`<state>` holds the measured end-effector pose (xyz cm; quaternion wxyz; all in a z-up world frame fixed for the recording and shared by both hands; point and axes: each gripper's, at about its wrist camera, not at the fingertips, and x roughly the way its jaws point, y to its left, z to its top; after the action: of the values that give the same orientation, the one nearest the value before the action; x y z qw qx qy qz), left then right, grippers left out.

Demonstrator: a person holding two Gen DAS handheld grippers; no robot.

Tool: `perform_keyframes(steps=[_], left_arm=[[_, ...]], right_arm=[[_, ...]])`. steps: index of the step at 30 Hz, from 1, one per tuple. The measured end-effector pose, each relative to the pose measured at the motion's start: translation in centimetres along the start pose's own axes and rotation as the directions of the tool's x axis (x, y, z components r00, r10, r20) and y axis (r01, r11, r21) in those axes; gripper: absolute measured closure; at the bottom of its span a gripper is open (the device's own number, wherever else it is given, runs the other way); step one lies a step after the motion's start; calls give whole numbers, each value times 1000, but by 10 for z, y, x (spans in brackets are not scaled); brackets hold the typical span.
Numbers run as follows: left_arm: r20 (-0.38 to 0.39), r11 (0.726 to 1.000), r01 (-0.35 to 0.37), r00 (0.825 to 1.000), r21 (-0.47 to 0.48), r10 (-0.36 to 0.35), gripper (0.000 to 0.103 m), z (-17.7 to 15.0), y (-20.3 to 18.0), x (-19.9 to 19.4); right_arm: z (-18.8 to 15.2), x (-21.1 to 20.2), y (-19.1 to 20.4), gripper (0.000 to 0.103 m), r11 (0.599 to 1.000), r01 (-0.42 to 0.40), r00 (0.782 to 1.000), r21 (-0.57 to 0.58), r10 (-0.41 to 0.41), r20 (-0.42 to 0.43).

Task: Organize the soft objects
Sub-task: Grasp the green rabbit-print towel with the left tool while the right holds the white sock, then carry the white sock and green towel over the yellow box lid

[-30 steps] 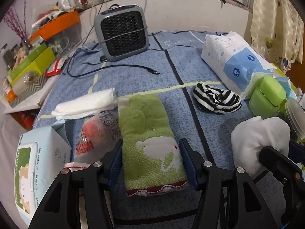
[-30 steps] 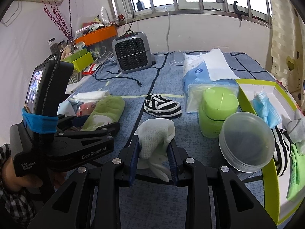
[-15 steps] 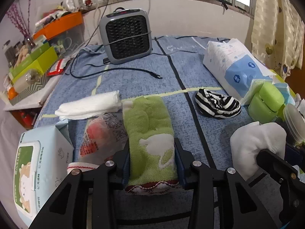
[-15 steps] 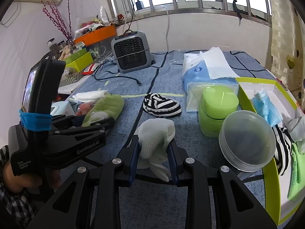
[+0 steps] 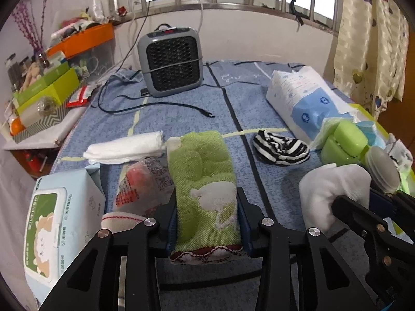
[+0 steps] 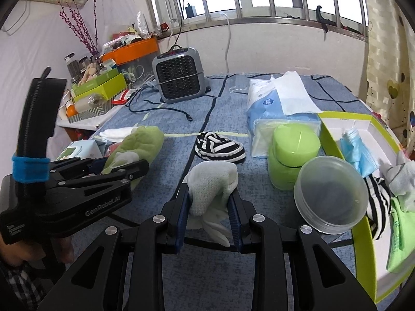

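- The left claw [image 5: 206, 219] pinched the green towel [image 5: 205, 181] at its near end; the rest lay on the bench [image 5: 181, 119].
- The right claw [image 6: 208, 206] pinched the white sock [image 6: 211, 181] (toe hanging loose below).
- Risk: the towel's trailing end would probably drag the neighbouring plastic packet [image 5: 145, 181] on lifting.
- Risk: the sock could slip, since the grip looked shallow.

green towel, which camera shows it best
The left wrist view: the green towel fills the centre, lengthwise, white rabbit pattern showing, clamped between the left tongs. The right wrist view shows it small, side-on and partly hidden by those tongs.
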<state>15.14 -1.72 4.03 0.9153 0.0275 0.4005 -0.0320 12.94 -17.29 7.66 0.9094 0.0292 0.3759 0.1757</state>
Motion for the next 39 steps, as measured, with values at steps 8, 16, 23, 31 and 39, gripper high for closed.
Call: perform_keyframes(steps=[8,16,23,31,39], left_arm=[[48,999,37,998,3,-38,66,-1,-3,-25],[96,996,86,991,29,-89,66,-1,-12,-51],[129,991,125,983,56,-132,66,2,-25,-67],[147,979,174,971,104,-188,66,9,-47,-78],[152,962,226,957,152,-248,66,20,-76,-81]], right_arm=[[2,-19,0,73,1000,26,999,6,-26,28],[5,-40,-6,73,998,51,997,25,-52,64],[6,-56,-15,73,996,74,993,41,-77,90],[10,-77,-37,73,991,116,984,71,-124,126],[14,-96,-65,73,979,172,971,107,-187,148]])
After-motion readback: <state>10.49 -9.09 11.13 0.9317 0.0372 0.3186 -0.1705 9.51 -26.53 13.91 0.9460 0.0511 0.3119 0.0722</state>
